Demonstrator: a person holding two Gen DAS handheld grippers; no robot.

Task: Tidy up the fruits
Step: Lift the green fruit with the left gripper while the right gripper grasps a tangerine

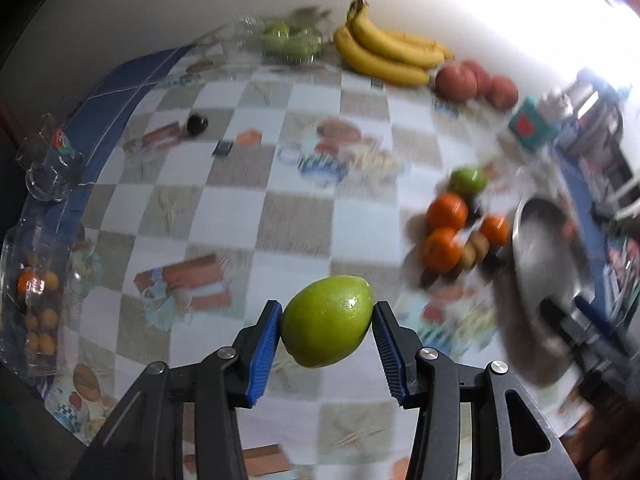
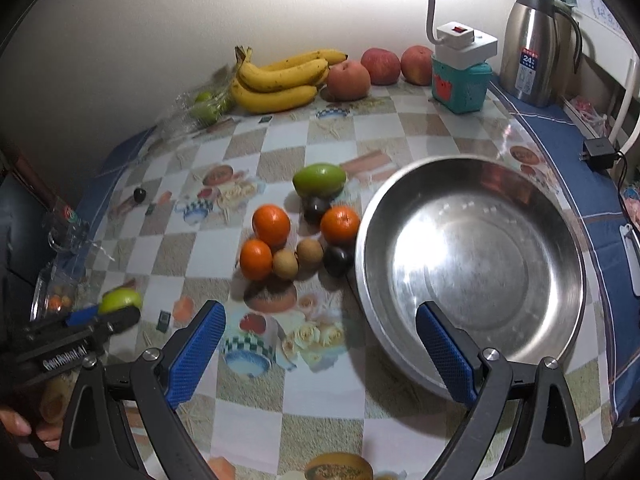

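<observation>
My left gripper point(image 1: 327, 316) is shut on a green fruit point(image 1: 327, 326) and holds it above the checked tablecloth; it also shows in the right wrist view point(image 2: 120, 300) at the far left. My right gripper point(image 2: 320, 320) is open and empty, its right finger over the rim of the steel bowl point(image 2: 560, 280). A cluster of oranges point(image 2: 271, 225), small brown fruits point(image 2: 285, 265), dark plums point(image 2: 337, 260) and another green fruit point(image 2: 319, 179) lies left of the bowl. In the left wrist view the cluster point(image 1: 444, 240) and bowl point(image 1: 540, 256) are blurred at the right.
Bananas point(image 2: 276, 76) and three apples point(image 2: 380, 66) lie along the back wall, beside a bag of green fruit point(image 2: 206, 108). A teal box with a lamp point(image 2: 460, 76) and a steel thermos point(image 2: 532, 40) stand at the back right. Clear plastic packaging point(image 1: 36, 272) lies at the left table edge.
</observation>
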